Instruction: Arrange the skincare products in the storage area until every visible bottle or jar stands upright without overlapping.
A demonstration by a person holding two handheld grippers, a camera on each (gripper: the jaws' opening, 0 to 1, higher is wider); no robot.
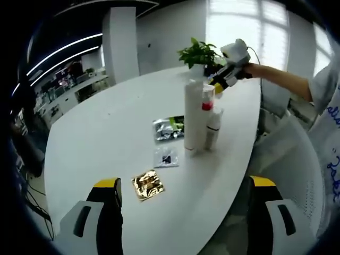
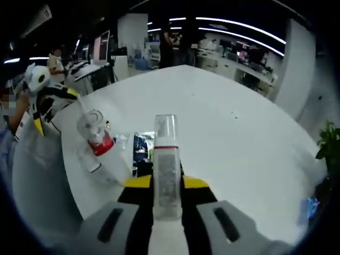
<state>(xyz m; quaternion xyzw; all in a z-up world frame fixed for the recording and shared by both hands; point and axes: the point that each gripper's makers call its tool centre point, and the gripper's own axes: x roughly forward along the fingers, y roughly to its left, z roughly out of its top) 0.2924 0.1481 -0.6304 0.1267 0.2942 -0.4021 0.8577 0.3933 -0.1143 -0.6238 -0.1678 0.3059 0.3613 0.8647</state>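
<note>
Three skincare bottles stand close together on the white table point(image 1: 106, 133): a tall white bottle point(image 1: 192, 114), a red-banded bottle point(image 1: 207, 102) and a small white tube point(image 1: 213, 130). My left gripper point(image 1: 185, 183) is open and empty, well short of them. A person's arm holds my right gripper point(image 1: 226, 74) at the top of the cluster. My right gripper point(image 2: 166, 183) is shut on an upright clear-capped bottle point(image 2: 166, 170) with a thin red line. The red-banded bottle point(image 2: 95, 137) leans just to its left. Which bottle of the cluster is held, I cannot tell from the left gripper view.
Flat sachets lie on the table: a silver-green one point(image 1: 169, 128), a small clear one point(image 1: 166, 157) and a gold one point(image 1: 147, 184). A potted plant point(image 1: 199, 53) stands behind the bottles. The table edge point(image 1: 234, 175) runs close on the right. My left gripper point(image 2: 53, 109) is at far left.
</note>
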